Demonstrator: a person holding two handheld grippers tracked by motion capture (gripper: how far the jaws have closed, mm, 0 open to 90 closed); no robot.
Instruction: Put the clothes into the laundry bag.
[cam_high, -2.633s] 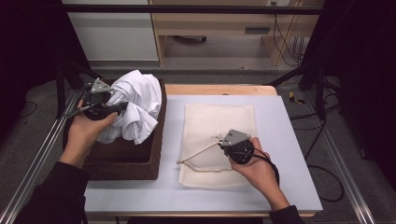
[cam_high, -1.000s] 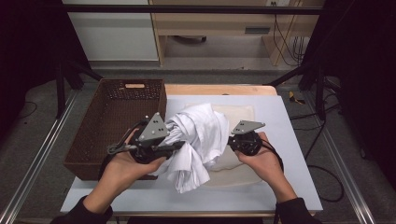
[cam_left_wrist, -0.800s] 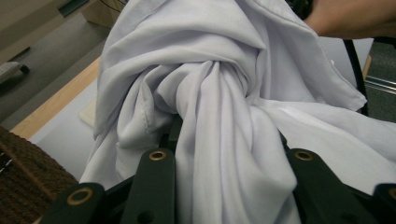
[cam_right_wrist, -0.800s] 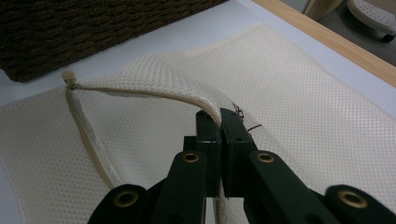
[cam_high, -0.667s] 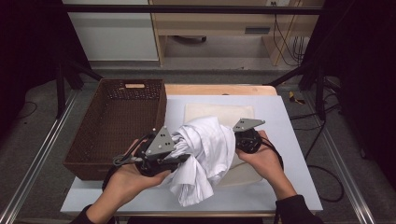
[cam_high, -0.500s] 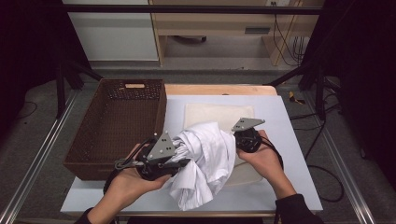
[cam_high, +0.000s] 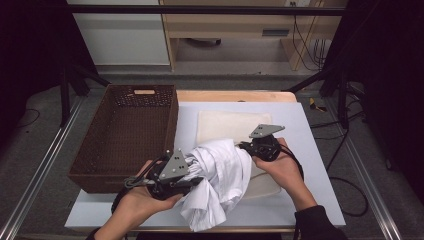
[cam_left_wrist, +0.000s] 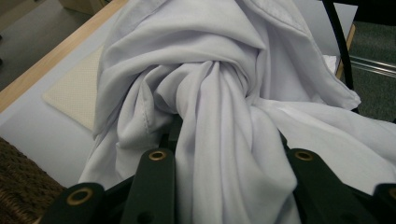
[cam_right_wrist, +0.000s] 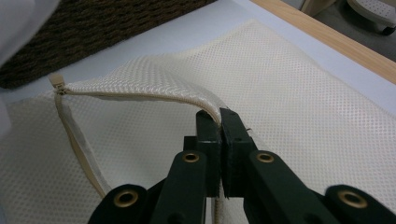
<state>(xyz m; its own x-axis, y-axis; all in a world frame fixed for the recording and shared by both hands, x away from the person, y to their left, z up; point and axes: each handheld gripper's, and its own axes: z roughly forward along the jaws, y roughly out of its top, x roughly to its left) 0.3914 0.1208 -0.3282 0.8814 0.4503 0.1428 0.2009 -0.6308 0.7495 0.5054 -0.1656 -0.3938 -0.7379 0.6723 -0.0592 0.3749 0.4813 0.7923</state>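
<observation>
We have carried the white garment out of the brown basket and across to the mesh laundry bag on the bench, and over the last moments we have been lowering it toward the bag's mouth. It now hangs bunched between the two hands, just above the near part of the bag, its loose end trailing to the bench's front edge. Our left gripper has its jaws clamped on a thick twist of the cloth. Our right gripper has its jaws pressed together on the zipper edge of the bag, lifting it so the opening gapes. We judge the fetching is done and the stuffing comes next. We can read no brand, label or writing anywhere.
</observation>
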